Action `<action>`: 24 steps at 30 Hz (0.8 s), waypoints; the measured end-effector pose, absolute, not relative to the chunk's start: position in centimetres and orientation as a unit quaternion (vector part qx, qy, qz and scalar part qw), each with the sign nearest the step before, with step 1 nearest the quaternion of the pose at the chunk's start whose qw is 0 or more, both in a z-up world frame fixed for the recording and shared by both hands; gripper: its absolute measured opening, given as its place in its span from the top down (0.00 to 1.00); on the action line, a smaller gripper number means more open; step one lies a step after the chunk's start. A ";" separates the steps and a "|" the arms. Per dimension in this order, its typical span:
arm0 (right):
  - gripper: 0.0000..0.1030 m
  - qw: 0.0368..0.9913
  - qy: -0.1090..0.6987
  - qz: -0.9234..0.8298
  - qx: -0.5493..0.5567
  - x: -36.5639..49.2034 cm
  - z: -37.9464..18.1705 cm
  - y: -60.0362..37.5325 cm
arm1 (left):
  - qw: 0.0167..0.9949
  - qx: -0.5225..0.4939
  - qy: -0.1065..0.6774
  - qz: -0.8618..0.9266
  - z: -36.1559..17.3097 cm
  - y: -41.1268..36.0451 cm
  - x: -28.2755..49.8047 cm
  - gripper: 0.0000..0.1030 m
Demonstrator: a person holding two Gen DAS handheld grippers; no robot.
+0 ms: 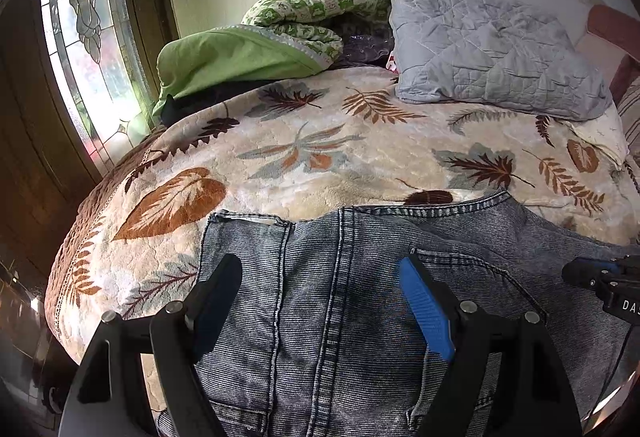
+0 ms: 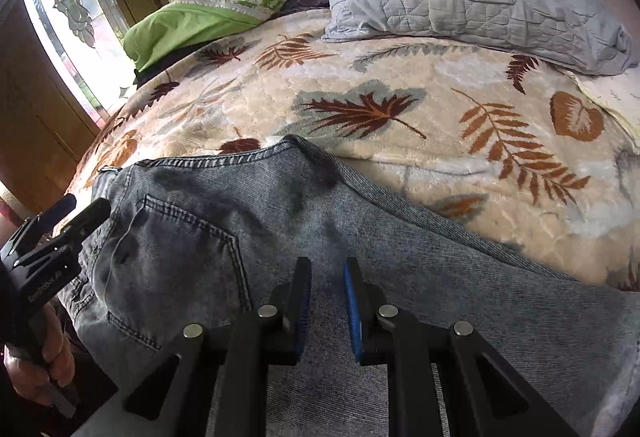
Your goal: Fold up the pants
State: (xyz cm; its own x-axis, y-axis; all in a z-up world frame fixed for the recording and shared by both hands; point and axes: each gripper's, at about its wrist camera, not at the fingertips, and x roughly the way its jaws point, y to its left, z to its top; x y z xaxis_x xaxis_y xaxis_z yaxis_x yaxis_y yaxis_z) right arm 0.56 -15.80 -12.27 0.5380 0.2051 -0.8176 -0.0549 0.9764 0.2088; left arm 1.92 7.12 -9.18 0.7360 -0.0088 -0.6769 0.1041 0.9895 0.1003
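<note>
Leafy blanket (image 1: 304, 157) holds the jeans (image 1: 340, 297) (back pockets up).

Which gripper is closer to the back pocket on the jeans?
Left. The left gripper hovers over the pocket; the right gripper is off to its right, over the leg.

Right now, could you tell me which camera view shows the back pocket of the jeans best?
The right wrist view: the whole back pocket shows unobstructed, stitching clear. In the left wrist view the pocket is partly hidden behind the left gripper fingers.
</note>
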 end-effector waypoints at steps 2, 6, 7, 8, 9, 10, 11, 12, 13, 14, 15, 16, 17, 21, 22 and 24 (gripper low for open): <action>0.82 0.869 0.483 0.074 0.078 0.4 -12.7 -15.6 | 0.930 0.064 0.360 -0.032 -9.1 7.0 1.8 0.21; 0.82 0.867 0.488 0.075 0.071 0.5 -13.1 -14.7 | 0.934 0.067 0.349 -0.030 -8.8 7.0 1.3 0.21; 0.82 0.866 0.490 0.074 0.066 0.6 -13.2 -14.4 | 0.935 0.068 0.347 -0.028 -8.7 7.0 1.3 0.21; 0.82 0.866 0.490 0.072 0.059 0.6 -13.3 -14.1 | 0.936 0.068 0.345 -0.026 -8.6 7.1 1.3 0.21; 0.82 0.866 0.492 0.072 0.054 0.7 -13.5 -13.9 | 0.936 0.068 0.345 -0.025 -8.6 7.2 1.3 0.21; 0.82 0.864 0.495 0.074 0.052 0.8 -13.6 -13.7 | 0.936 0.066 0.345 -0.025 -8.6 7.3 1.3 0.21; 0.82 0.863 0.497 0.074 0.051 0.8 -13.8 -13.6 | 0.936 0.064 0.346 -0.025 -8.6 7.4 1.4 0.21; 0.82 0.863 0.498 0.073 0.047 0.8 -13.9 -13.4 | 0.936 0.064 0.346 -0.024 -8.6 7.4 1.4 0.21; 0.82 0.863 0.498 0.073 0.043 0.7 -13.9 -13.3 | 0.936 0.064 0.346 -0.024 -8.6 7.4 1.4 0.21; 0.81 0.863 0.498 0.073 0.038 0.7 -13.9 -13.2 | 0.936 0.064 0.346 -0.025 -8.6 7.4 1.4 0.21; 0.81 0.863 0.499 0.074 0.034 0.6 -14.0 -13.1 | 0.936 0.065 0.346 -0.026 -8.6 7.4 1.4 0.21; 0.81 0.862 0.500 0.076 0.030 0.5 -14.0 -13.1 | 0.936 0.066 0.346 -0.026 -8.6 7.3 1.4 0.21; 0.81 0.861 0.502 0.078 0.028 0.4 -14.0 -13.1 | 0.936 0.067 0.346 -0.027 -8.7 7.2 1.4 0.21; 0.81 0.857 0.507 0.087 0.024 -0.4 -14.1 -13.2 | 0.932 0.071 0.352 -0.036 -8.9 6.7 1.4 0.21; 0.81 0.856 0.509 0.089 0.024 -0.6 -14.1 -13.3 | 0.932 0.073 0.353 -0.040 -8.9 6.5 1.4 0.21; 0.81 0.854 0.511 0.094 0.025 -1.1 -14.0 -13.5 | 0.930 0.076 0.356 -0.047 -9.0 6.1 1.3 0.21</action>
